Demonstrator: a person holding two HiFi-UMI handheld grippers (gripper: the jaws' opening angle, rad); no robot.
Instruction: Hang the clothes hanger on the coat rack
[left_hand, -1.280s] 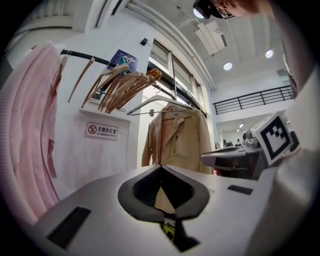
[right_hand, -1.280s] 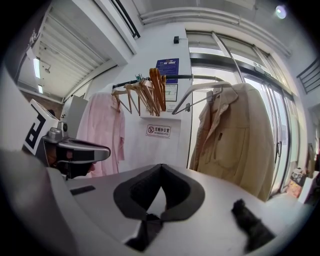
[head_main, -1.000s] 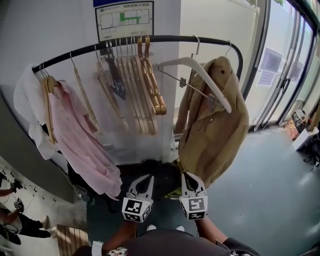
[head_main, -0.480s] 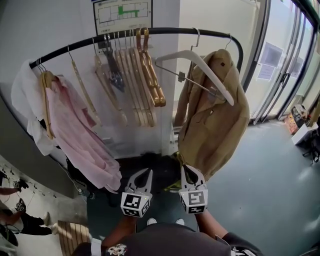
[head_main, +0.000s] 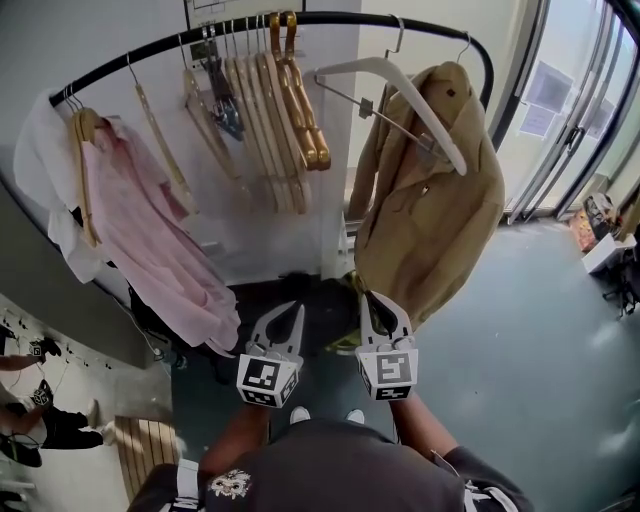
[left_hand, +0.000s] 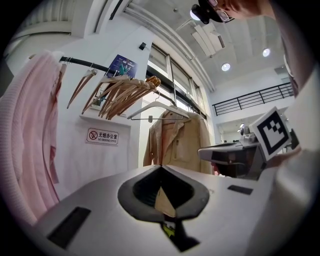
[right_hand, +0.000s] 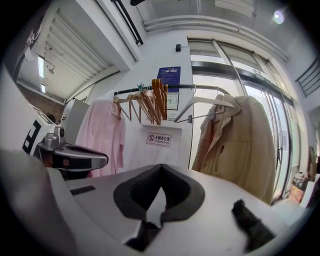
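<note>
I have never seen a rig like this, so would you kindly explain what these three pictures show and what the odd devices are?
There is no robot here: a person holds a two-jaw gripper in each hand. The head view comes from a camera on the person's head, looking down at the left gripper and the right gripper; the cubes with square markers are part of them. The other two views come from a camera riding on each gripper, looking along its own jaws. Both grippers are shut and hold nothing. There is no table; in front hangs the coat rack's curved black rail. On it are a pink shirt, a row of empty wooden hangers, a white plastic hanger and a tan jacket. The job is hanging a hanger there, but none is in hand now.
</note>
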